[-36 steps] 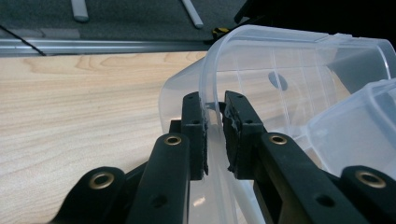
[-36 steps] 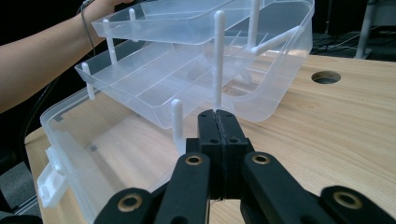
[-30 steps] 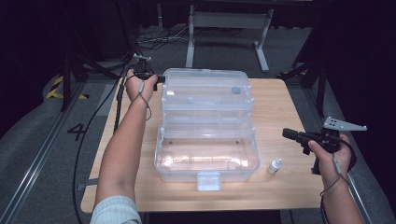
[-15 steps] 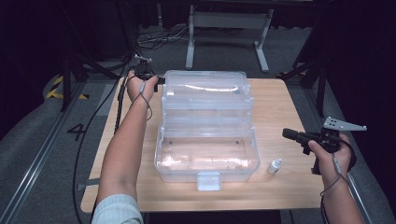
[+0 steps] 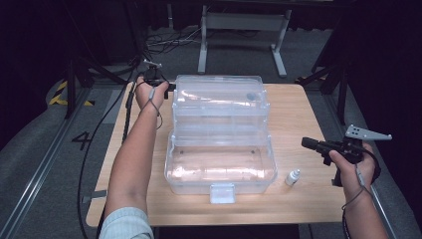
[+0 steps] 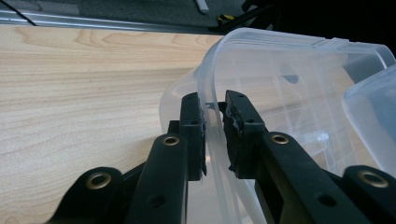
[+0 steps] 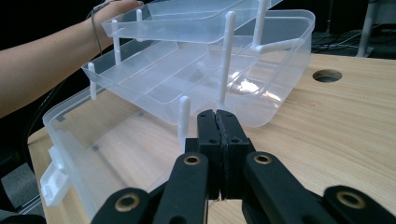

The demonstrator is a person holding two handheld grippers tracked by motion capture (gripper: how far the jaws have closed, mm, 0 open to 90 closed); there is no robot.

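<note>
Clear plastic everywhere on my screen right now: the tiered storage box (image 5: 219, 134) sits in the middle of the wooden table (image 5: 303, 107), fanned open, with its deep base closest to me, the white latch (image 5: 222, 193) hanging off the front edge, and the trays stepping up and away toward the lid part at the far side. From the right gripper view I can see the trays (image 7: 187, 70) propped on thin white struts, one above the other, over the open base. My left gripper (image 5: 166, 87) is up at the far left corner of the box. In the left gripper view its two pads straddle the thin rim of the box's wall (image 6: 210, 93), one pad on each side. The left pad looks pressed on the plastic, the other seems to have a sliver of gap, so I honestly can't tell if it's a proper clamp or just a loose pinch. My left forearm (image 5: 134, 154) runs along the left side of the box. The right gripper (image 5: 308, 143) hangs out well to the right of the box above the table, fingers squeezed together with nothing between them, pointing back toward the box. Just beside the front right corner of the base stands a little white dropper bottle (image 5: 293, 177), apart from both grippers.
</note>
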